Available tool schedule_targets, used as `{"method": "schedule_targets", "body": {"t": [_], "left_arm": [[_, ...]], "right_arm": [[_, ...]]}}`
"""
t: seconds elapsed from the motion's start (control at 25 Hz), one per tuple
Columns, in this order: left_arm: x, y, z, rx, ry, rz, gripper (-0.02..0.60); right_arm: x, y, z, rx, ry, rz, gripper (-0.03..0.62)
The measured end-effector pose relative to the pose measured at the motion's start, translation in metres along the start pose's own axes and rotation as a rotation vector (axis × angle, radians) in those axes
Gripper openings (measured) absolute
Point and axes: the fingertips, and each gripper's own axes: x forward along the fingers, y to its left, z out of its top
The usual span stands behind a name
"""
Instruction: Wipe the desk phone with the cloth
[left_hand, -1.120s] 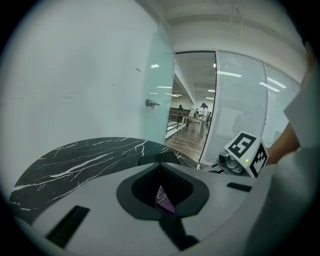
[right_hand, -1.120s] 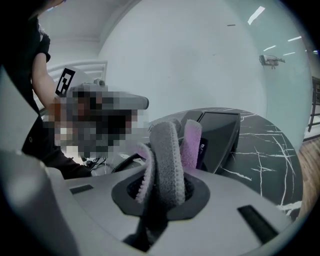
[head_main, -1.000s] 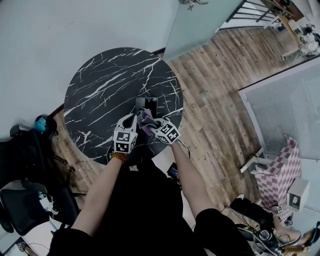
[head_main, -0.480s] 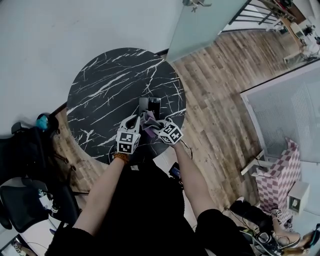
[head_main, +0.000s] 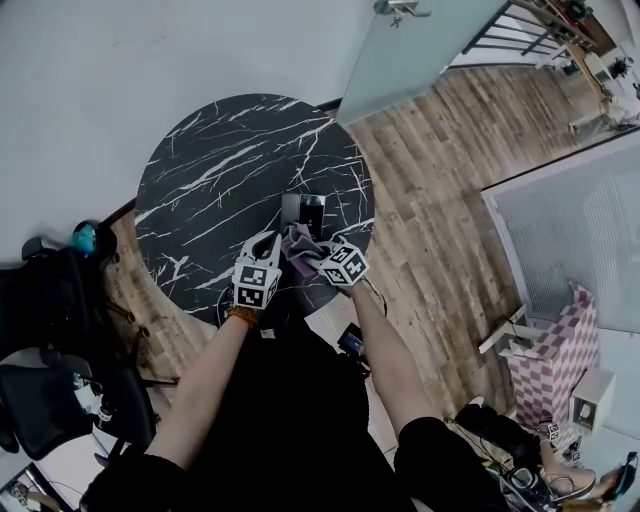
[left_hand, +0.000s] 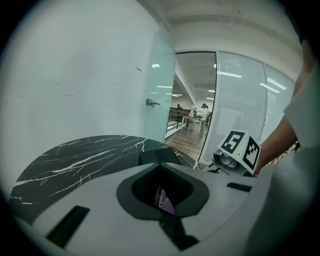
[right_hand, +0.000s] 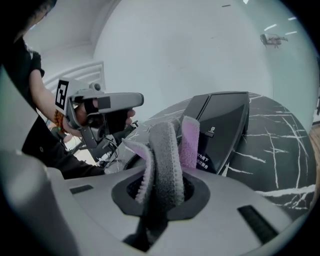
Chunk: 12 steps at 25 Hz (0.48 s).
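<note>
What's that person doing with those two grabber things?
A person is about to clean a black desk phone on a round marble table. The right gripper is clamped on a grey and purple cloth just in front of the phone. The left gripper is shut beside it, seemingly pinching a purple bit.

Cloth (right_hand: 167, 150): soft napped fabric, stitched hem.
Desk phone (right_hand: 222, 117): smooth black plastic, faint sheen.
Table (head_main: 220, 170): polished, marble-veined top.
Floor (head_main: 440, 180): matt wood planks.
Right gripper (right_hand: 161, 192): matt grey plastic shell.
</note>
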Motion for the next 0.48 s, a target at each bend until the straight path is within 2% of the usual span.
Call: {"method": "schedule_targets", "body": {"t": [0.08,0.2,0.36,0.48], "left_arm": [[-0.002,-0.002,0.002,0.002,-0.006,-0.005,0.014],[-0.001,-0.001,0.004,0.001,-0.010,-0.008,0.014],[0.000,-0.001,0.008,0.002,-0.020,-0.009,0.014],[-0.002,-0.003,0.008,-0.003,-0.026,-0.009,0.014]], "right_arm": [[-0.002,0.006,0.009,0.016,-0.006,0.051,0.057],[-0.011,0.007,0.043,-0.039,-0.055,0.087,0.056],[-0.033,-0.007,0.093,-0.107,-0.146,0.063,0.057],[-0.042,-0.016,0.113,-0.173,-0.156,0.026,0.057]]}}
